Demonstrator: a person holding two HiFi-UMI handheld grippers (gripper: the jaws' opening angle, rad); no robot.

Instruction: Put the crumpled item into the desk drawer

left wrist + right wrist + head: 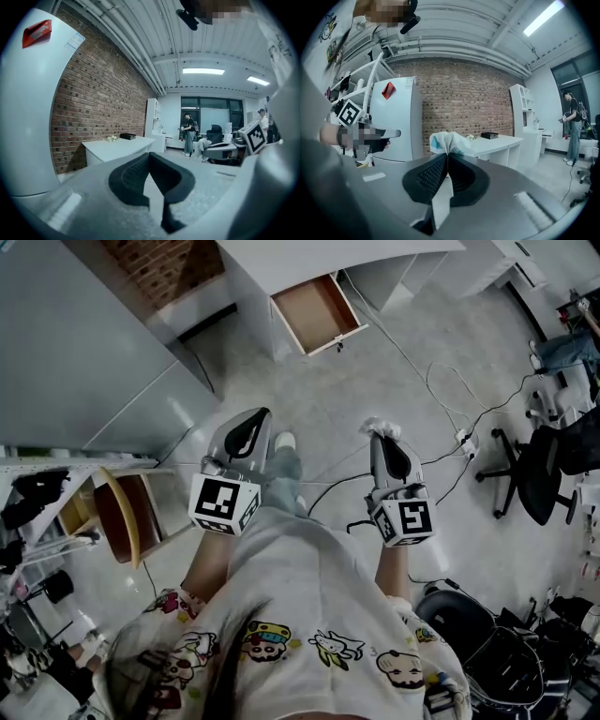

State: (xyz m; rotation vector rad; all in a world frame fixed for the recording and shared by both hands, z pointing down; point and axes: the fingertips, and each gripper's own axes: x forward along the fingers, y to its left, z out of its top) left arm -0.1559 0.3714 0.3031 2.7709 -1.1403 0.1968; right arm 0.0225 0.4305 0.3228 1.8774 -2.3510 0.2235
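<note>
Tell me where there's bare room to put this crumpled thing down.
The open drawer shows a bare brown bottom, bordered only by its white walls. The floor between you and the desk is bare too. Crowded: cables and office chairs on the right, shelving on the left.

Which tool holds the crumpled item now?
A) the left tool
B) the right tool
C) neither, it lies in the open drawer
B: the right gripper view shows the crumpled item pinched between the shut jaws of the right tool; the left tool is shut and empty.
</note>
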